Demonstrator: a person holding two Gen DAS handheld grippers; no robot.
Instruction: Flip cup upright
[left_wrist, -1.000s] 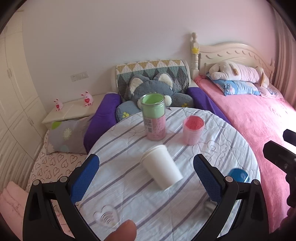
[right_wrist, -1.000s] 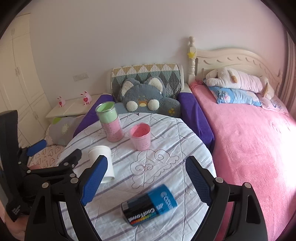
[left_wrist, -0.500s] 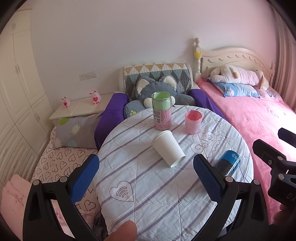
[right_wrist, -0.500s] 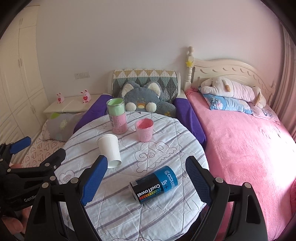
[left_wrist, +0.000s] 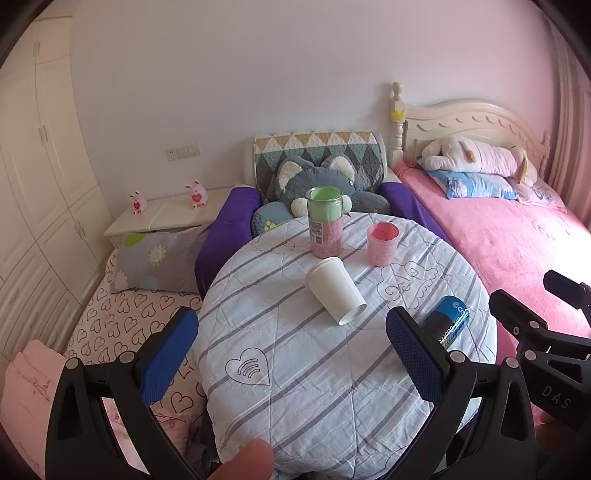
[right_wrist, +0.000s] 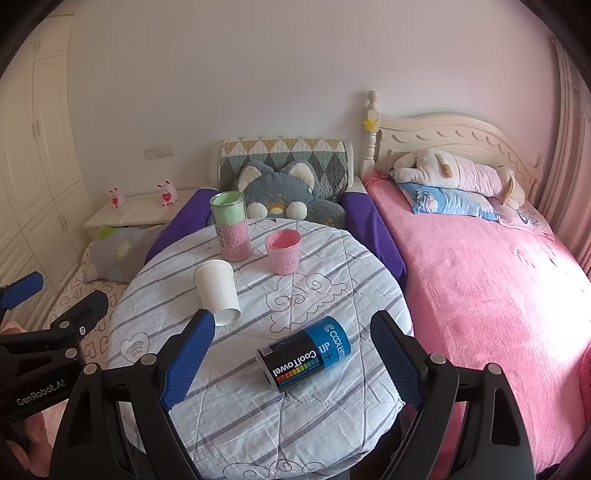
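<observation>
A white paper cup (left_wrist: 335, 290) lay on its side near the middle of a round surface (left_wrist: 295, 369) covered in a striped quilted cloth. Its long axis ran diagonally: the closed base pointed away toward a green-and-pink jar (left_wrist: 325, 225), and the open mouth faced the near right edge.

The left claw (left_wrist: 291, 354) hung over the near edge with its blue pads spread wide and nothing between them; the cup lay ahead of it and a little right of centre, well apart. The right claw (right_wrist: 291, 354) was equally wide open and empty (a blue-and-black canister (right_wrist: 304, 356) lay on its side between its pads in that view), and the cup (right_wrist: 218, 291) lay ahead and off to its left.

By this reading, the left claw had the straighter line to the cup.
</observation>
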